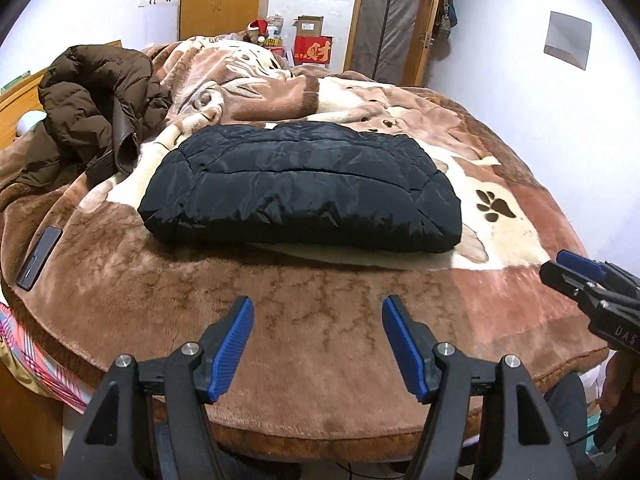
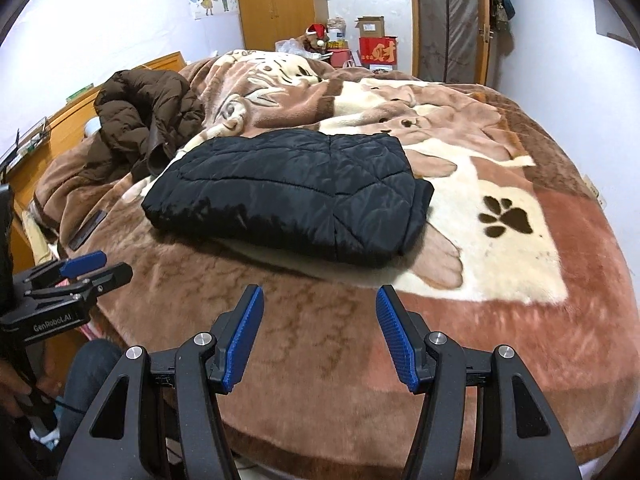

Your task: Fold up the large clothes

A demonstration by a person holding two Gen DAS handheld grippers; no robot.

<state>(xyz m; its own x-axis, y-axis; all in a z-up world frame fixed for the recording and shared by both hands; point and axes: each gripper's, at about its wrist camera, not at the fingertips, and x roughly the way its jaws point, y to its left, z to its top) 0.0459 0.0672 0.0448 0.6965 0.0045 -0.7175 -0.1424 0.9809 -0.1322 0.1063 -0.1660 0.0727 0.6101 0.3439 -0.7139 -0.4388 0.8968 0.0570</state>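
Observation:
A black quilted jacket [image 1: 300, 184] lies folded into a flat rectangle on the bed's brown plush blanket [image 1: 280, 300]; it also shows in the right wrist view [image 2: 292, 196]. My left gripper [image 1: 318, 308] is open and empty, held over the blanket in front of the jacket's near edge. My right gripper [image 2: 320, 296] is open and empty, also short of the jacket. Each gripper shows at the edge of the other's view: the right one [image 1: 568, 270] and the left one [image 2: 96, 266].
A crumpled brown puffer jacket [image 1: 92, 96] lies at the bed's far left, and shows in the right wrist view [image 2: 148, 108]. A dark phone [image 1: 39, 258] lies on the blanket at left. A wooden headboard, boxes and a door stand behind.

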